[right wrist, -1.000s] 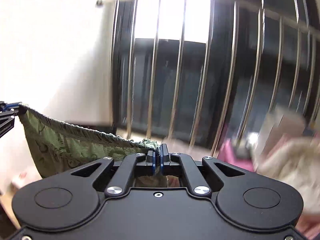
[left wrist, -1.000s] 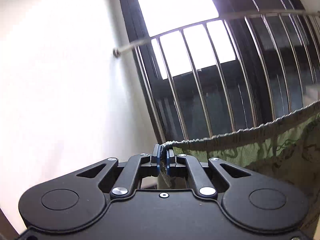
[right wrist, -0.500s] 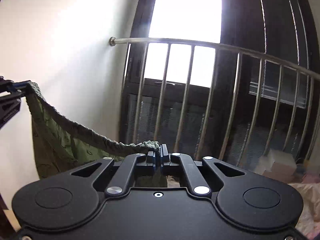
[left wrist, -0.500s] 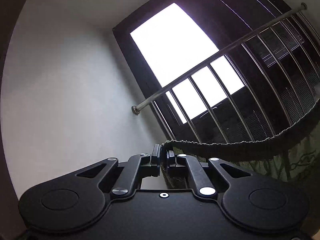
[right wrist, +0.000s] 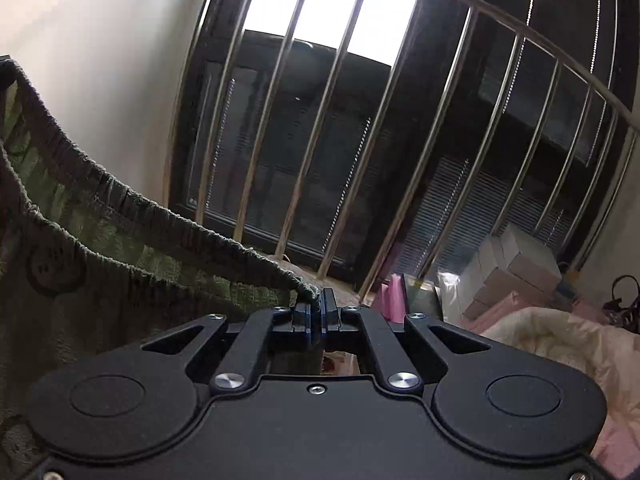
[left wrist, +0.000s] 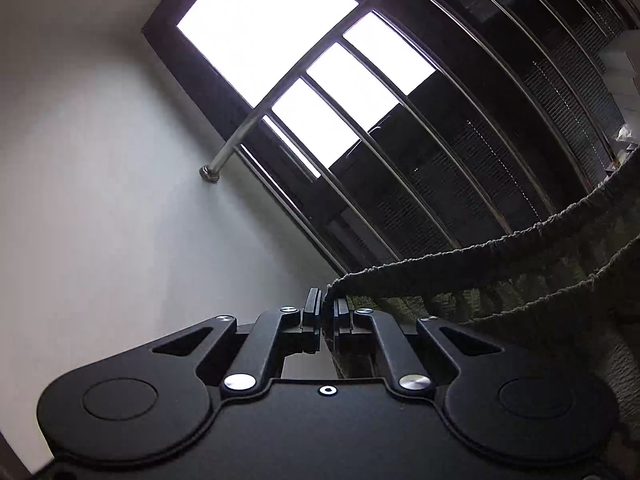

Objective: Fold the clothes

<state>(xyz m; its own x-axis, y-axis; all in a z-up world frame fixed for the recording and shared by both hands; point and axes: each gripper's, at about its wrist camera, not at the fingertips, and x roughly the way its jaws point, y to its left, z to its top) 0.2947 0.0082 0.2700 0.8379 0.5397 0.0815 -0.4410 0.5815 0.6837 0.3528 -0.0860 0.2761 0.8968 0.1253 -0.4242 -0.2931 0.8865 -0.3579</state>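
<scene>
A green patterned garment (left wrist: 520,280) with an elastic waistband hangs in the air between my two grippers. My left gripper (left wrist: 326,304) is shut on one end of the waistband, which runs off to the right. My right gripper (right wrist: 316,306) is shut on the other end of the garment (right wrist: 100,240), which stretches away to the left and hangs slack, the waistband gaping open in two layers. Both grippers point up toward the window. The lower part of the garment is hidden below the grippers.
A barred window (right wrist: 340,140) with a metal rail (left wrist: 280,92) fills the view ahead, a white wall (left wrist: 100,200) to its left. At the lower right are stacked white boxes (right wrist: 512,268), a pink item (right wrist: 390,296) and a cream quilt (right wrist: 560,344).
Both grippers have tilted further upward and rolled, lifting the garment. The waistband between them has slackened and its two layers have parted.
</scene>
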